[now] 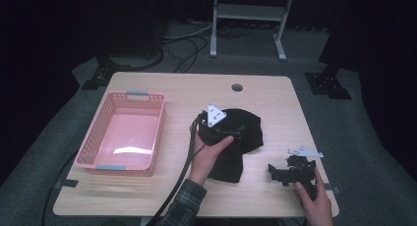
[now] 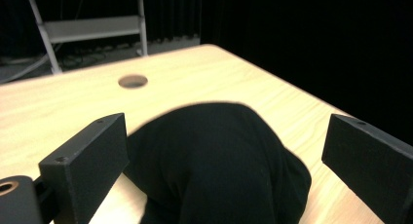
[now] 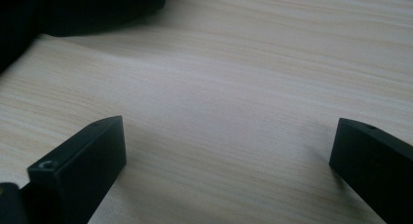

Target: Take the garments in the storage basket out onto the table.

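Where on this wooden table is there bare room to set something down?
Bare wood lies between the pink plastic basket and the black cloth, and along the far edge by the round hole. The near right corner is crowded: cloth, left gripper, right gripper.

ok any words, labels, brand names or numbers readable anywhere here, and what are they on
No text can be read in any view.
The pink basket, the black cloth and the wooden table carry no print that shows.
The grey plate on the left gripper bears only small dark dots, not letters.
A small round mark on a jaw of the right gripper is not legible as a character.
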